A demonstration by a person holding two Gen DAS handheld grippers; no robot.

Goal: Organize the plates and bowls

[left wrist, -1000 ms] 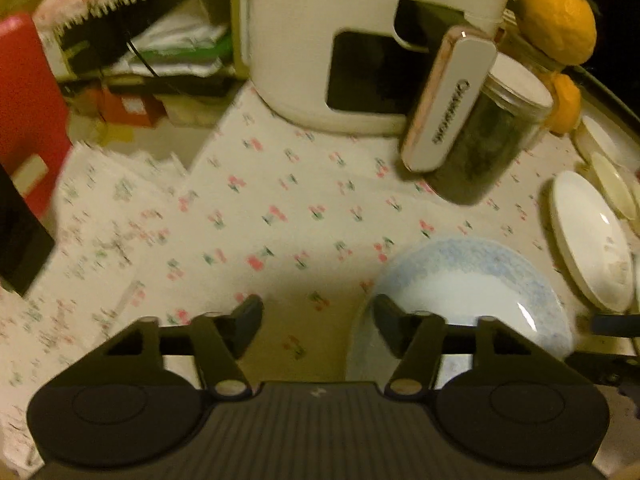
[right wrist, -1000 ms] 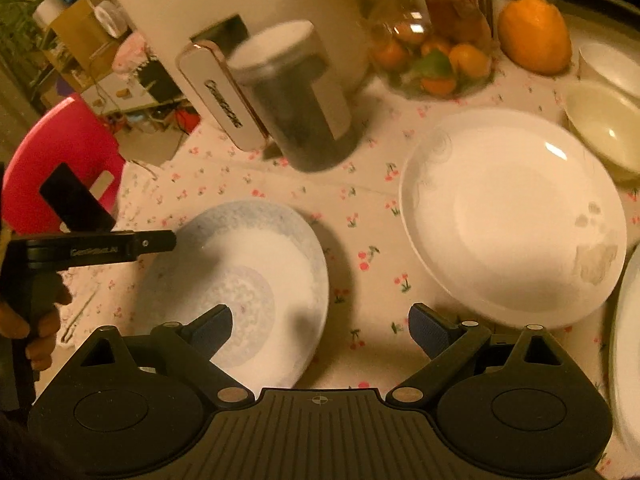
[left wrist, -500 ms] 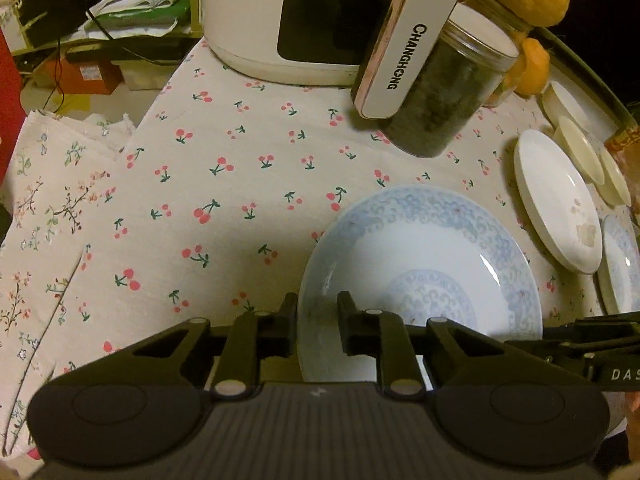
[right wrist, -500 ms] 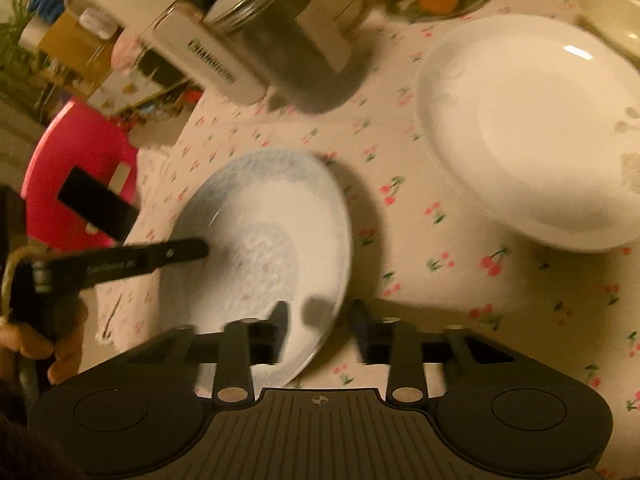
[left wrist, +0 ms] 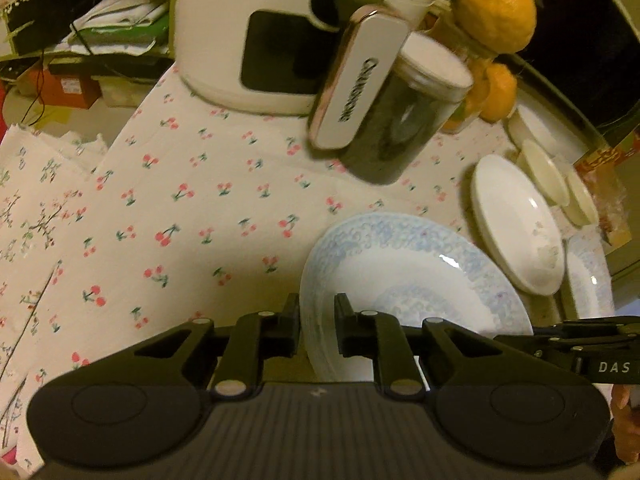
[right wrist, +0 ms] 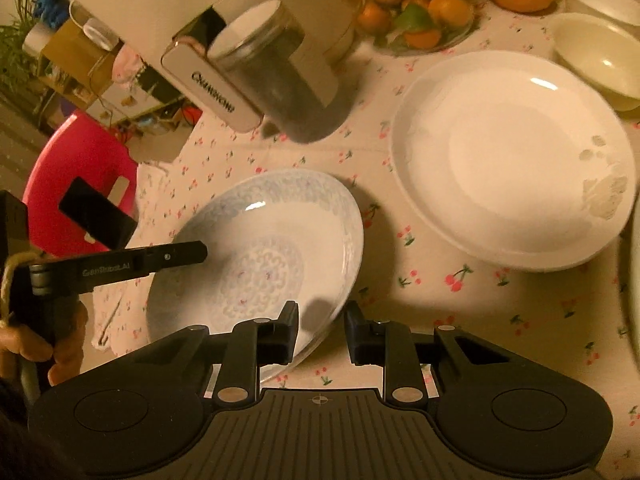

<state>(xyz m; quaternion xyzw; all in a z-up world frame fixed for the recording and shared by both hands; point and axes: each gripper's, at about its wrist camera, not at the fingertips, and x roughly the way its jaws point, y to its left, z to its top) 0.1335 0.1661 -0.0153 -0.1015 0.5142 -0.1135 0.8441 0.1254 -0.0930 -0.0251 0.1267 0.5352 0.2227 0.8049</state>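
two grippers on one blue-patterned plate

plate first: the round white plate with a pale blue swirl pattern [left wrist: 416,280] sits tilted on the cherry-print tablecloth [left wrist: 180,208], lifted at its edges. the left gripper [left wrist: 317,328] has its jaws clamped on the plate's left rim, and the right gripper [right wrist: 321,330] pinches the opposite rim, one finger over the plate and one outside it.

the right wrist view alone shows the person's left hand [right wrist: 44,344] on the handle, the pink plastic stool [right wrist: 72,172], and the glass dish of oranges [right wrist: 416,20].

the left wrist view alone shows a second blue-patterned plate [left wrist: 588,280] at the far right.

both views show the plain white plate [right wrist: 512,156], the dark-filled jar with a white lid [left wrist: 404,120], and the cream bowls [right wrist: 596,52] beyond.
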